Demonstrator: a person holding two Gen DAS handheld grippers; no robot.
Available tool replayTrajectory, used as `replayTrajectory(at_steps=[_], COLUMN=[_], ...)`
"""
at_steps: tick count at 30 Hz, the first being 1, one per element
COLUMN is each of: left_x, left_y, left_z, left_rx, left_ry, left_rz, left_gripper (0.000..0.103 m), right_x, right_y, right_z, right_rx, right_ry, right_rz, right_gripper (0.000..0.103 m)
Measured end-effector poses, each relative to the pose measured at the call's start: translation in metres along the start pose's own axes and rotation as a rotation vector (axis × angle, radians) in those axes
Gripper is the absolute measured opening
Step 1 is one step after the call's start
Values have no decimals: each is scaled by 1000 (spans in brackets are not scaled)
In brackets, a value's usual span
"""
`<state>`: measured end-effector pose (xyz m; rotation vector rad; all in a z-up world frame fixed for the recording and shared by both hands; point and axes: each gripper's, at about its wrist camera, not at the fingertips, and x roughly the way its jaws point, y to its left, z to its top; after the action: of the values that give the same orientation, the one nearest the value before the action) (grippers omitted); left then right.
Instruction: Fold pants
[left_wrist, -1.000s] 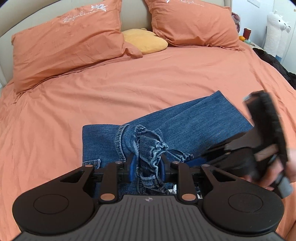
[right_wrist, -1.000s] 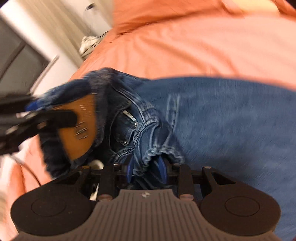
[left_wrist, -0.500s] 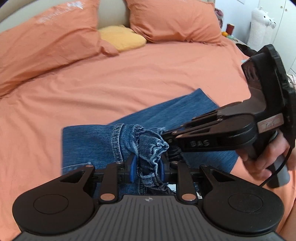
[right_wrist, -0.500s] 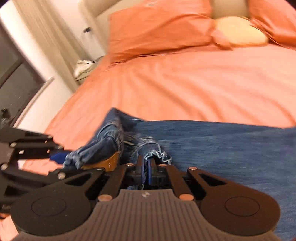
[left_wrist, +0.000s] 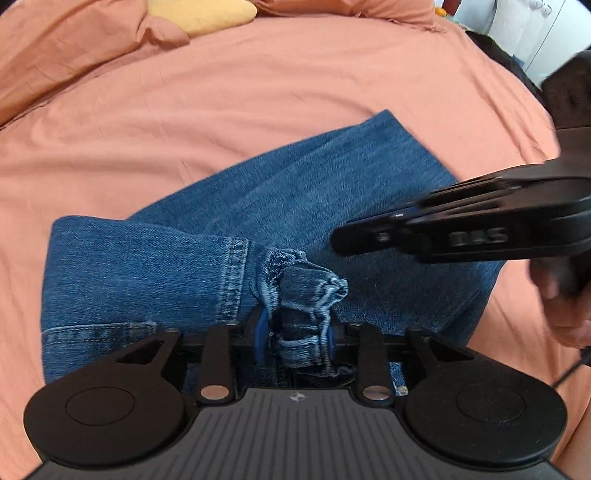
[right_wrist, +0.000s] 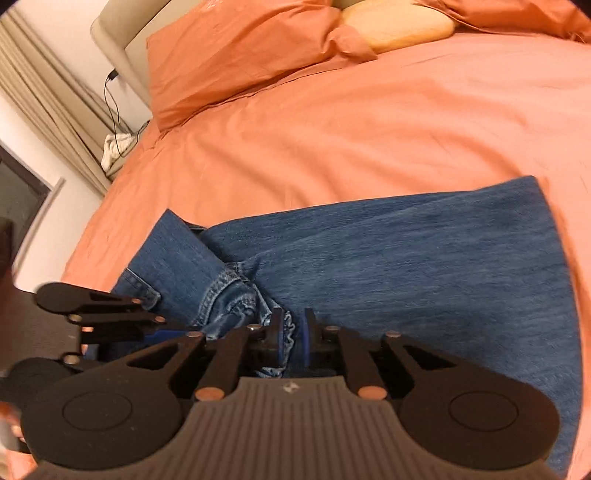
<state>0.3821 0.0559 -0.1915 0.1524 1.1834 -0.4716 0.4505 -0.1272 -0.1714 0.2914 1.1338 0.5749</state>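
Blue denim pants (left_wrist: 332, 192) lie folded on the orange bed cover (left_wrist: 184, 110). My left gripper (left_wrist: 295, 339) points steeply down at them. A bunched, frayed denim hem stands between its blue pads. The jaws are opening but the pads still touch the bunch. My right gripper (right_wrist: 293, 338) hovers low over the pants (right_wrist: 406, 258). Its jaws are opening by a narrow gap, with a frill of denim seen in that gap. In the left wrist view the right gripper (left_wrist: 338, 242) reaches in from the right, clear of the cloth, held by a person's hand (left_wrist: 561, 295). The left gripper (right_wrist: 110, 314) shows at the right wrist view's left edge.
Orange pillows (right_wrist: 240, 55) and a yellow cushion (right_wrist: 399, 26) lie at the head of the bed. Curtains (right_wrist: 48, 110) and a hanging cable stand past the left bed edge. Dark clothing (left_wrist: 509, 55) lies at the far right edge.
The left gripper sank toward the bed with the bunched hem. The right gripper let go of the denim it held, drew back to the right, and its jaws parted slightly.
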Motion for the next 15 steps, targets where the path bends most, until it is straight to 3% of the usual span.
replayTrajectory(at_steps=[3, 5, 9, 13, 15], left_x=[0, -6, -32, -75, -90], left_y=[-8, -7, -2, 9, 15], left_z=[-1, -3, -17, -37, -48], left_rx=[-5, -26, -64, -76, -54], left_ry=[-3, -33, -101, -173, -171], left_rz=[8, -20, -16, -31, 12], left_gripper=[55, 73, 72, 72, 70], right_x=[-10, -19, -34, -53, -58], right_y=[2, 3, 5, 6, 8], right_z=[-2, -8, -13, -21, -27], right_rx=[16, 19, 32, 82, 107], right_ry=[-13, -24, -40, -55, -42], right_rz=[10, 3, 0, 55, 102], right_gripper=[31, 32, 35, 56, 65])
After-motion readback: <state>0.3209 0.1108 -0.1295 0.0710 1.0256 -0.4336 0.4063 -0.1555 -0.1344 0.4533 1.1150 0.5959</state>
